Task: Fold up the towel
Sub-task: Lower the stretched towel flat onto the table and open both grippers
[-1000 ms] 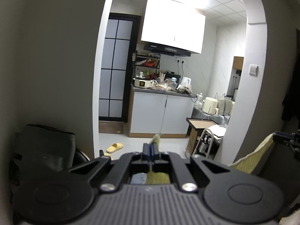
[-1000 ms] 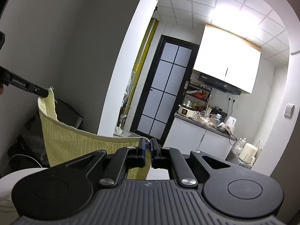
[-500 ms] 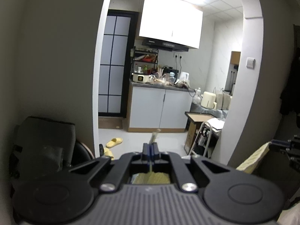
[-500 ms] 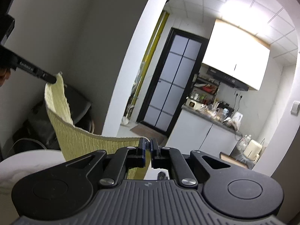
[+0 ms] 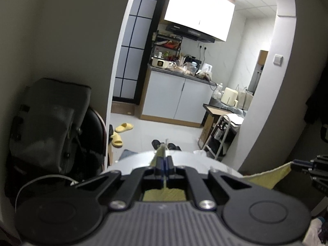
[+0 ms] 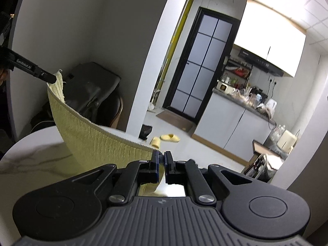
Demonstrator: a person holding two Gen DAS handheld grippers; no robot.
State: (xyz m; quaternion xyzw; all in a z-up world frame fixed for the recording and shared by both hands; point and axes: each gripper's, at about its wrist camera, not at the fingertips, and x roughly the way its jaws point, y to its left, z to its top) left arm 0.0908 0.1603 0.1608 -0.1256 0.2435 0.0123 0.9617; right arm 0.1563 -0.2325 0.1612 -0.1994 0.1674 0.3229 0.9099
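Observation:
A pale yellow ribbed towel (image 6: 96, 141) hangs stretched in the air between my two grippers, above a round white marbled table (image 6: 30, 153). My left gripper (image 5: 163, 160) is shut on one top corner of the towel (image 5: 164, 193); it also shows in the right wrist view (image 6: 51, 79) pinching that corner. My right gripper (image 6: 161, 160) is shut on the other top corner. In the left wrist view the right gripper (image 5: 297, 163) holds the towel's far edge (image 5: 268, 176) at the right. The towel's lower part is hidden.
A dark chair with a bag (image 5: 51, 119) stands against the wall at left. An arched opening leads to a kitchen with white cabinets (image 5: 176, 100). Yellow slippers (image 5: 123, 128) lie on the floor. A small trolley (image 5: 221, 135) stands by the arch.
Both grippers have come down with the towel. The round table's top now shows under them, and the towel hangs lower toward it.

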